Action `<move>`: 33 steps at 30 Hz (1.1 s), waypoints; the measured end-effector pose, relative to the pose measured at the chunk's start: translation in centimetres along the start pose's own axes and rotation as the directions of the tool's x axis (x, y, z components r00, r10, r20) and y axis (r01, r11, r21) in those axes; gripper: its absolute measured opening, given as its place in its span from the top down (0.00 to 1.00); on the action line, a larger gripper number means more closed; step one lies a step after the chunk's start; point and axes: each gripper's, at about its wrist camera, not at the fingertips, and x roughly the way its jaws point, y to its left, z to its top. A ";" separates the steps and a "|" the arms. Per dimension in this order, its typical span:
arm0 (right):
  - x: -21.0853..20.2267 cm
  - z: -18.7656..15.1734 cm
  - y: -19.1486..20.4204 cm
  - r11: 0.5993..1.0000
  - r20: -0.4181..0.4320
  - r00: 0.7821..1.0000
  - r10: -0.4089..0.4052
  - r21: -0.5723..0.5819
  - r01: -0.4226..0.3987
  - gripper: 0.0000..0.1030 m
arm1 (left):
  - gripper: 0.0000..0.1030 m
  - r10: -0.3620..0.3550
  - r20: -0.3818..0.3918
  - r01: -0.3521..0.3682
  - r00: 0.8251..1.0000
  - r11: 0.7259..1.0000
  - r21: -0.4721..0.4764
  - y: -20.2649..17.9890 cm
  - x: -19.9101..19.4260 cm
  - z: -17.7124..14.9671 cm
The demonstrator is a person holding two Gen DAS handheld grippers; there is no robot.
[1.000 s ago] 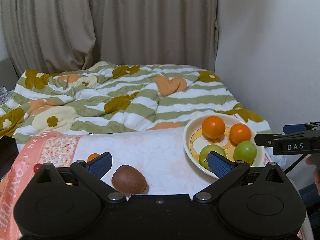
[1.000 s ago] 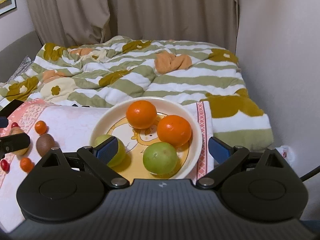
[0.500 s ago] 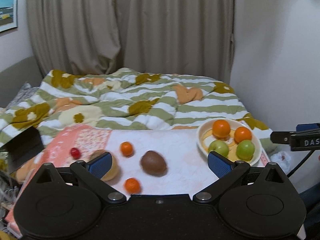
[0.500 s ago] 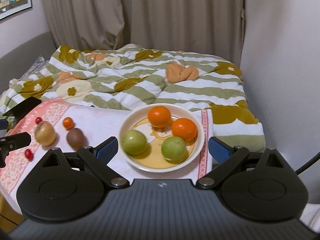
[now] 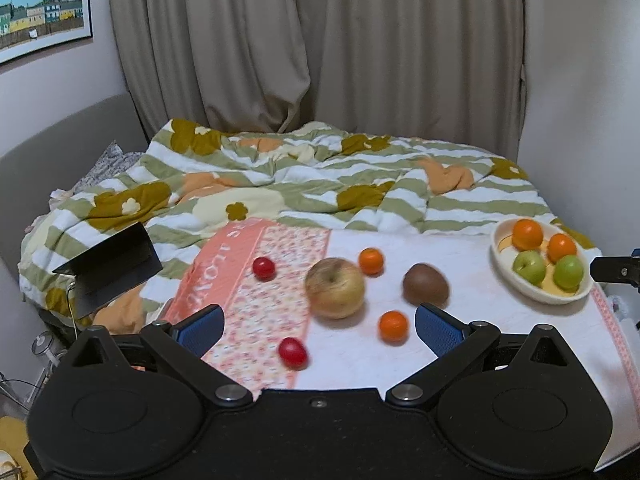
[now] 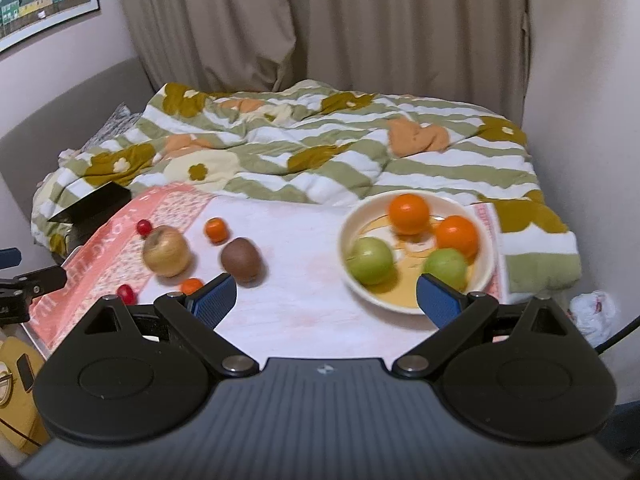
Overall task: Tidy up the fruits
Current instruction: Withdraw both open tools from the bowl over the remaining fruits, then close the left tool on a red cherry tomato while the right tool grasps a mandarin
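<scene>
Both grippers, left and right, spread wide, empty. Best next: straddle kiwi squarely, clamp gently, carry to bowl.

soft, dim indoor light from above casts short shadows under the fruit. motion blur smears the plate and the apple. fisheye bends the curtain and walls; corners vignette dark.

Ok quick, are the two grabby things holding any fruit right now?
Left hand-held gripper: open, holding nothing, above the cloth.
Right hand-held gripper: open, holding nothing, near the plate.
</scene>
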 end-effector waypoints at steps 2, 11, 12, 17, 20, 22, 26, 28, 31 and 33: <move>0.7 -0.2 1.7 1.000 -0.022 1.000 -0.009 0.016 0.009 0.00 | 0.00 -0.027 -0.020 0.027 0.999 1.000 -0.007 1.6 0.7 -0.2; 3.9 -1.7 8.7 0.994 -0.087 0.994 -0.067 0.086 0.074 0.00 | 0.00 -0.158 -0.091 0.161 0.983 0.986 0.034 7.3 4.6 -0.8; 4.3 -1.9 9.4 0.992 -0.093 0.993 -0.078 0.091 0.086 0.00 | 0.00 -0.166 -0.097 0.171 0.981 0.984 0.040 7.7 5.0 -0.8; 6.5 -2.4 11.7 0.986 -0.125 0.987 -0.097 0.125 0.113 0.00 | 0.00 -0.200 -0.134 0.215 0.971 0.970 0.109 9.3 7.2 -1.3; 8.0 -2.7 12.6 0.985 -0.139 0.985 -0.104 0.121 0.121 0.00 | 0.00 -0.229 -0.173 0.253 0.958 0.959 0.130 9.7 8.8 -1.7; 9.1 -2.9 12.9 0.987 -0.143 0.984 -0.105 0.105 0.121 0.00 | 0.01 -0.239 -0.187 0.268 0.953 0.951 0.152 9.6 9.8 -2.0; 11.4 -3.1 13.1 0.989 -0.169 0.981 -0.095 0.098 0.113 0.00 | 0.05 -0.262 -0.225 0.306 0.938 0.933 0.191 9.3 11.7 -2.5; 12.6 -3.2 13.0 0.990 -0.184 0.979 -0.088 0.095 0.107 0.00 | 0.11 -0.259 -0.241 0.313 0.935 0.924 0.221 8.8 12.5 -2.8; 14.2 -3.5 13.0 0.993 -0.208 0.976 -0.070 0.080 0.089 0.00 | 0.22 -0.264 -0.264 0.331 0.928 0.908 0.255 8.0 13.8 -3.1; 15.0 -3.6 13.1 0.995 -0.216 0.975 -0.058 0.069 0.074 0.00 | 0.27 -0.269 -0.282 0.343 0.921 0.903 0.258 7.5 14.5 -3.2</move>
